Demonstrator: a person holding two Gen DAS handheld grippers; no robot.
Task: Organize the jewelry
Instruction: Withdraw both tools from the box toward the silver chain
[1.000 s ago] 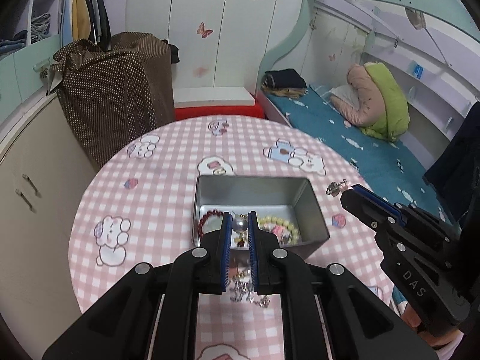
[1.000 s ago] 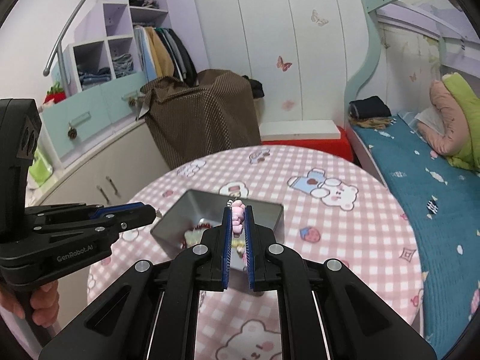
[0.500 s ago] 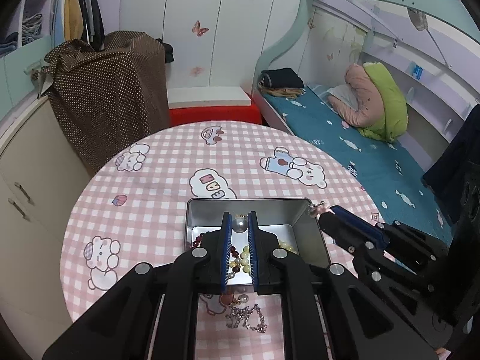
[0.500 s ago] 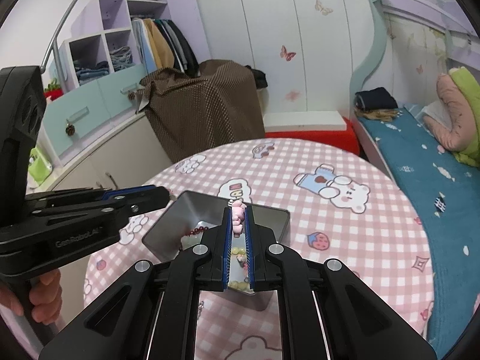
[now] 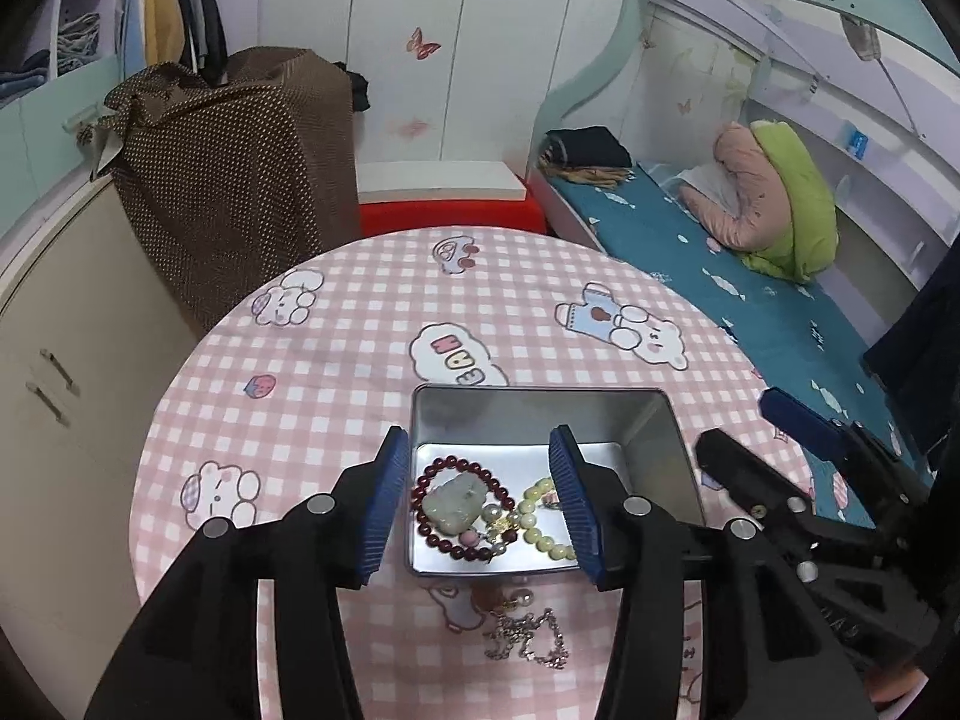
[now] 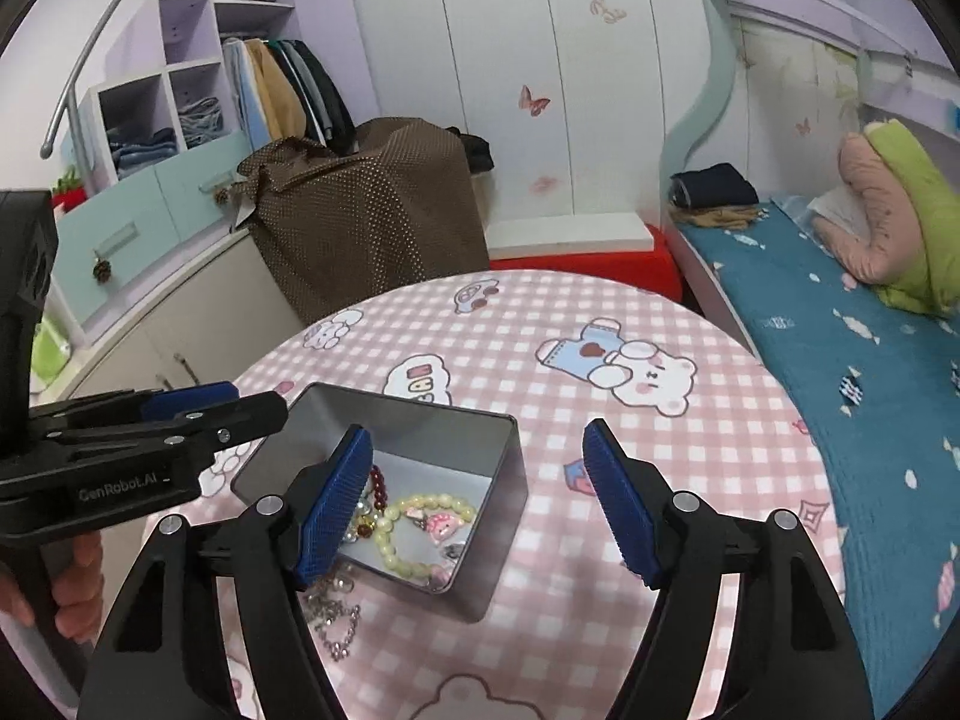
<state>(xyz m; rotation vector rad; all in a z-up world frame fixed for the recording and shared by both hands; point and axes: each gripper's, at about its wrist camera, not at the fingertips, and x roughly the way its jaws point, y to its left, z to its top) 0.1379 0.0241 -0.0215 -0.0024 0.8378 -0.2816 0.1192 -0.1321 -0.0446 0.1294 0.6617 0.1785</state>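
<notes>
An open metal tin (image 5: 540, 414) stands on the round pink checked table (image 5: 336, 372). Inside lie a dark red bead bracelet (image 5: 432, 471), a pale jade pendant (image 5: 453, 501), a pearl piece (image 5: 493, 513) and a cream bead bracelet (image 5: 534, 516). The right wrist view shows a pink charm (image 6: 441, 522) in the tin (image 6: 504, 516). A silver chain (image 5: 528, 642) lies on the cloth in front of the tin. My left gripper (image 5: 478, 444) hovers over the tin, jaws opening, nothing between the pads. My right gripper (image 6: 475, 432) hangs over the tin's right side, jaws opening and empty.
A brown dotted cover (image 5: 240, 180) drapes something behind the table. A red stool with a white top (image 5: 444, 186) stands by the wardrobe. The bed (image 5: 750, 312) runs along the right, a cupboard (image 5: 60, 360) along the left. A hand (image 6: 72, 576) grips the left gripper's handle.
Both grippers were shut, the left on a pearl piece and the right on a pink charm. Both have opened over the tin, and those pieces now lie inside it.
</notes>
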